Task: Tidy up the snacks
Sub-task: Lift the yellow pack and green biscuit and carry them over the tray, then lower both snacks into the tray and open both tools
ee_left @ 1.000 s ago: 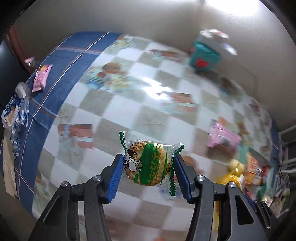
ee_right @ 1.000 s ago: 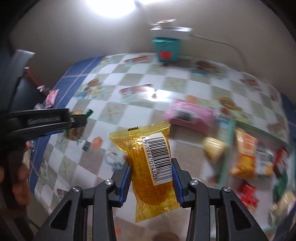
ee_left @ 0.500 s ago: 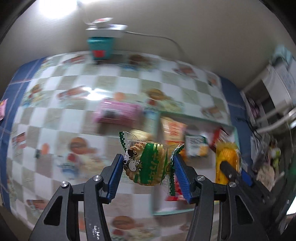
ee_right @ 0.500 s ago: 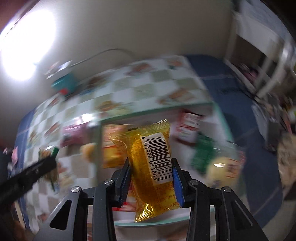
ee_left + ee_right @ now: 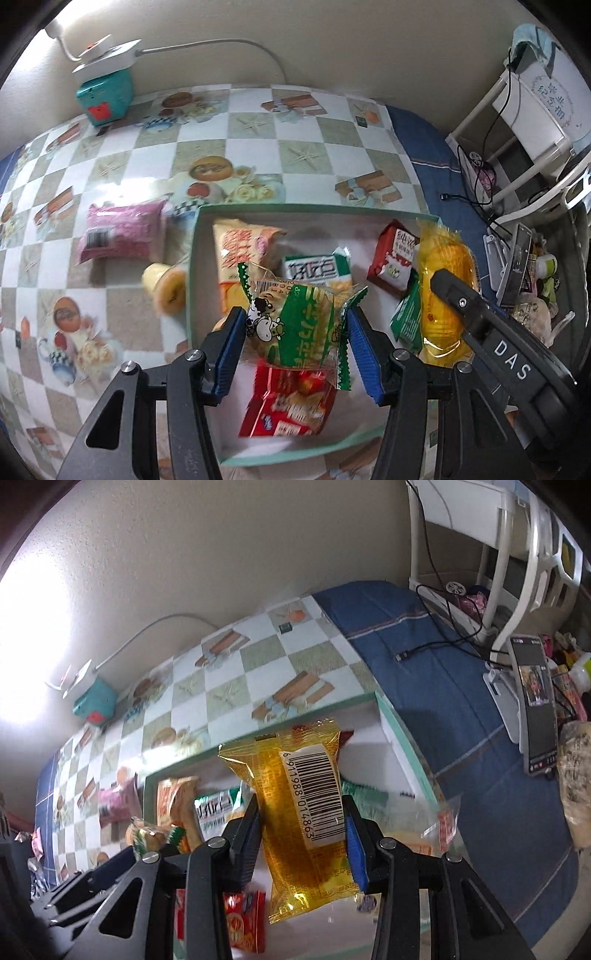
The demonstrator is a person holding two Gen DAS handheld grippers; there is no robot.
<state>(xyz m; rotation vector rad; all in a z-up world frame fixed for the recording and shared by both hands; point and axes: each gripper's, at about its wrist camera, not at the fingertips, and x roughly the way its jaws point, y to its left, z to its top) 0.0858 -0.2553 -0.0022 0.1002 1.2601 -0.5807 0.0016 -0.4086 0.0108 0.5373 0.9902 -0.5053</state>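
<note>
1. the left gripper [image 5: 295, 341] has its blue-padded jaws pressed on both sides of a clear and green biscuit packet with a cartoon cow [image 5: 297, 325], which hangs between them over a shallow white box with a mint-green rim [image 5: 194, 258].
2. the right gripper [image 5: 301, 840] has its jaws set narrow, clamped on a glossy yellow snack packet with a white barcode label [image 5: 295, 812]; the packet stands upright between the jaws and sticks out above and below them.
3. below the left jaws, inside the box, lies a red foil snack bag [image 5: 291, 402]; beyond them lie an orange and cream packet [image 5: 240, 254], a green and white packet [image 5: 317, 267] and a small dark red packet [image 5: 393, 258].
4. in the left wrist view the right gripper and its yellow packet are just to the right of the left jaws, over the right side of the box.
5. to the left of the left jaws, outside the box on the checked oilcloth table [image 5: 258, 147], lie a pink packet [image 5: 122, 234] and a small yellow round cake in clear wrap [image 5: 166, 288], just beside the box wall.
6. far beyond the jaws a teal box [image 5: 105, 94] stands at the table's back edge, against the wall.
</note>
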